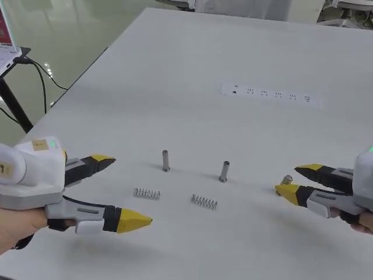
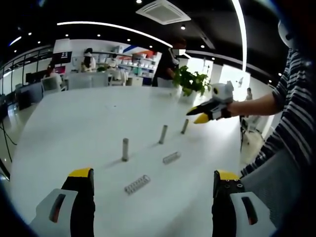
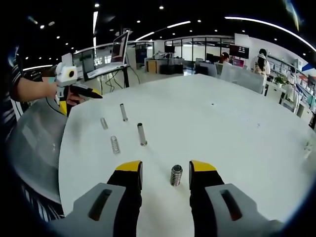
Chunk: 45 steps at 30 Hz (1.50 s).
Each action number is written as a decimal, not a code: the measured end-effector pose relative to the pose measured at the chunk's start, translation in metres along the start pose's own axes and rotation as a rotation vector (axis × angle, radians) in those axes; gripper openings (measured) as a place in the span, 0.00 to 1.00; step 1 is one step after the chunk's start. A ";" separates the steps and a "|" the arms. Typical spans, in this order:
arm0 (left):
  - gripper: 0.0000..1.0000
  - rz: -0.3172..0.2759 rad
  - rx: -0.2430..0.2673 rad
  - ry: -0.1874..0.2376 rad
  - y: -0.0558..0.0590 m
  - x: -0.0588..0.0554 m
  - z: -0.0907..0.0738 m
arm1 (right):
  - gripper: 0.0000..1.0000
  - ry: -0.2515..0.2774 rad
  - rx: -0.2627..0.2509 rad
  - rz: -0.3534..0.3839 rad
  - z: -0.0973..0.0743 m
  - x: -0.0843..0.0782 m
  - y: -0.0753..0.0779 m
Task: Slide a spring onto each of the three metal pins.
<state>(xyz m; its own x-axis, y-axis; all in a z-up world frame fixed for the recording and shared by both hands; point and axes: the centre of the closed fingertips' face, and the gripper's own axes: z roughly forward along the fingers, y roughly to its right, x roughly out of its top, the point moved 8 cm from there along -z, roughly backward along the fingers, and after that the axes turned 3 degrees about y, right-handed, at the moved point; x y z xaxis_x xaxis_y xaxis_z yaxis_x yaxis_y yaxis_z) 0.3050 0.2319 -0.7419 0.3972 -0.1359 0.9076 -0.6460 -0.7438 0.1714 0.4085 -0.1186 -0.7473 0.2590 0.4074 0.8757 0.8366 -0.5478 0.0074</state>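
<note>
Flanking the sprung pin (image 3: 176, 175), the right gripper (image 3: 166, 170) holds its jaws apart on either side of it, gripping nothing. The left gripper (image 1: 129, 189) gapes wide and empty over the white table (image 1: 233, 46). The left pin (image 1: 166, 161) and the middle pin (image 1: 224, 171) stand upright and bare. The left spring (image 1: 146, 193) and the middle spring (image 1: 204, 202) lie loose just in front of them.

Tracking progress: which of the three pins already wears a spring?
The pin just ahead of the right gripper: coils wrap it. The left pin and middle pin stand bare, with two springs lying on the table.
</note>
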 end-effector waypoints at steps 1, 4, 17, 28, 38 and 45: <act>0.98 0.001 0.001 0.000 0.000 0.000 0.000 | 0.36 -0.006 0.005 -0.014 0.000 0.001 -0.001; 0.98 -0.001 0.002 0.001 0.000 0.000 0.001 | 0.36 -0.018 0.027 -0.059 0.000 0.006 -0.009; 0.98 -0.002 0.004 -0.006 -0.001 -0.003 -0.001 | 0.34 -0.042 0.114 -0.273 0.009 0.033 -0.035; 0.98 -0.003 0.012 -0.003 -0.002 -0.004 -0.004 | 0.30 -0.089 0.210 -0.382 0.027 0.043 -0.057; 0.98 0.003 0.010 -0.008 -0.003 -0.005 -0.006 | 0.27 -0.122 0.296 -0.469 0.047 0.049 -0.083; 0.98 0.010 0.006 -0.010 -0.002 -0.004 -0.005 | 0.26 -0.156 0.334 -0.481 0.064 0.044 -0.095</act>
<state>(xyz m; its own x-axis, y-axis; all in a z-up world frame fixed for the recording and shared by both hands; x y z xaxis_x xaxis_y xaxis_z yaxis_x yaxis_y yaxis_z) 0.3009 0.2374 -0.7439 0.3970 -0.1499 0.9055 -0.6463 -0.7462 0.1598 0.3708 -0.0018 -0.7397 -0.1397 0.6687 0.7303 0.9772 -0.0262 0.2109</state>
